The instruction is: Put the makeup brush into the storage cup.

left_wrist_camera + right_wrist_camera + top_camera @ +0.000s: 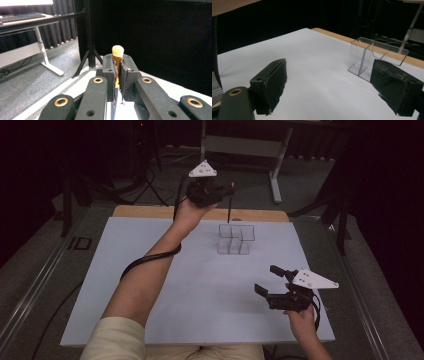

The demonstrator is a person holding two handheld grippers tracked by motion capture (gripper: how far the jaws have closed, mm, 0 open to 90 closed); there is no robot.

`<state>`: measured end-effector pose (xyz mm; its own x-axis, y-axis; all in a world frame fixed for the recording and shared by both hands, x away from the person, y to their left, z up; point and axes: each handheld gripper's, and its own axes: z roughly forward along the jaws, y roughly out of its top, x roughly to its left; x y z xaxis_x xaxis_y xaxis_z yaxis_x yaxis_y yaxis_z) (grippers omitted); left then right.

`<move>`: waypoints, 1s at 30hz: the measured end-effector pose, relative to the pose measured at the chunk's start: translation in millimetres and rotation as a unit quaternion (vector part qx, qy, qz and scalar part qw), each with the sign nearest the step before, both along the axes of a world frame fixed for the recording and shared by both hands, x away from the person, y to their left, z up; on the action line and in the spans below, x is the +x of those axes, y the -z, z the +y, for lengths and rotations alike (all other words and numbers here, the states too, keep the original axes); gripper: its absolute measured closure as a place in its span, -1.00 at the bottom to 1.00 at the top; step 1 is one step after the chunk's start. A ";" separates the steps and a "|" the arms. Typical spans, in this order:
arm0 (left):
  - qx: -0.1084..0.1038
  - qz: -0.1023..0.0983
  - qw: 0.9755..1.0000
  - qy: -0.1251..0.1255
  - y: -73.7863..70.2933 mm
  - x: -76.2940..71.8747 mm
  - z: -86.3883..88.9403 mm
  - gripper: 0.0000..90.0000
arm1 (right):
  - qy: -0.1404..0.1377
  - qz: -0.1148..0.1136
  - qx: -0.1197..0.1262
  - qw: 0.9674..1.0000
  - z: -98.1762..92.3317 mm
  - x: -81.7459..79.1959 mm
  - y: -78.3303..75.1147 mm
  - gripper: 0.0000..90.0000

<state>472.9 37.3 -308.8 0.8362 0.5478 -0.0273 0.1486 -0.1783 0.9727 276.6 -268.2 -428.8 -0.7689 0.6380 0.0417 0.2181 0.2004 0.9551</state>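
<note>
My left claw is pinched shut on a slim dark pen with an orange-tan cap, held raised above the clear divided organizer near the far side of the white table. The pen hangs about vertical, its lower tip just over the rear compartments. To seat it well, I judge the tip should be centred over one compartment, lowered straight, and released only once inside the walls. My right claw rests spread and empty, well apart, nearer me.
</note>
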 end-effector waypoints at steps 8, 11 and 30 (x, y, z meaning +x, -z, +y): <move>-0.006 0.006 1.000 -0.006 10.4 3.5 -2.1 0.88 | 0.002 -0.001 -0.002 1.000 -0.3 0.2 0.6 -0.69; -0.005 0.009 1.000 -0.006 14.2 4.8 -3.0 0.88 | -0.001 -0.001 -0.005 1.000 0.3 0.1 0.6 -0.69; -0.006 0.017 1.000 -0.023 34.6 12.4 -1.9 0.88 | 0.003 -0.005 -0.005 1.000 -0.8 -0.3 -0.5 -0.69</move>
<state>485.3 35.4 -343.4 0.8085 0.5851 -0.0633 0.1903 -0.1582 0.9689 276.3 -269.0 -428.2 -0.7651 0.6433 0.0273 0.2095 0.2088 0.9553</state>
